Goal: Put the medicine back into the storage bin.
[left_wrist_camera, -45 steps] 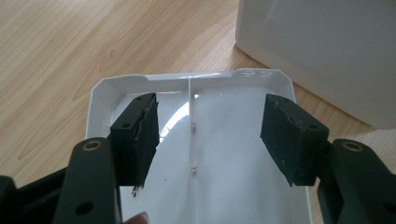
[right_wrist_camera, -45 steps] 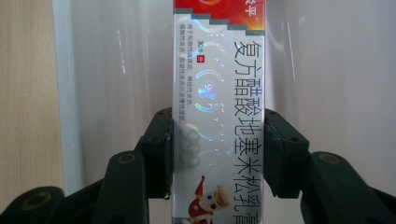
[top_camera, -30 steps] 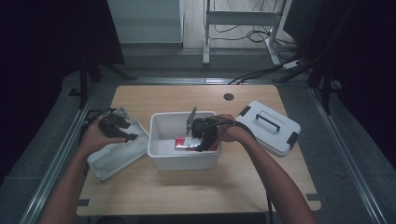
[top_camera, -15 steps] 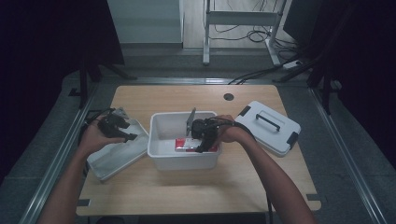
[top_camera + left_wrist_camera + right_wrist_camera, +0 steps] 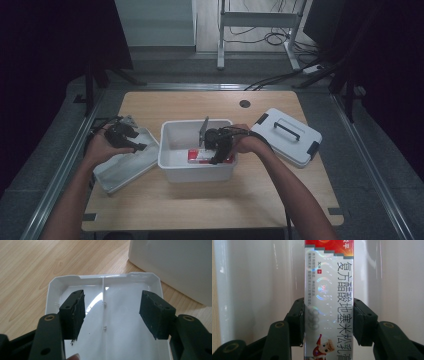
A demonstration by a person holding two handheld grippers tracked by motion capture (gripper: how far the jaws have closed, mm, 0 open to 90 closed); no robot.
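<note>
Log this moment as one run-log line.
right tongs: shut on box, inside bin | left tongs: open over tray | lid: on table

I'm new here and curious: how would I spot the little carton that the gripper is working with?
Find the open white plastic bin at the middle of the wooden table. Inside it, the right gripper clamps a long silver-and-red cardboard carton with Chinese print, the one colourful item among the white containers.

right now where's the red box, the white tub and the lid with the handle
red box (image 5: 329, 290), right gripper view, on its printed silver face
white tub (image 5: 197, 172), high view, on its near outer wall
lid with the handle (image 5: 300, 145), high view, on its flat top near the handle
</note>
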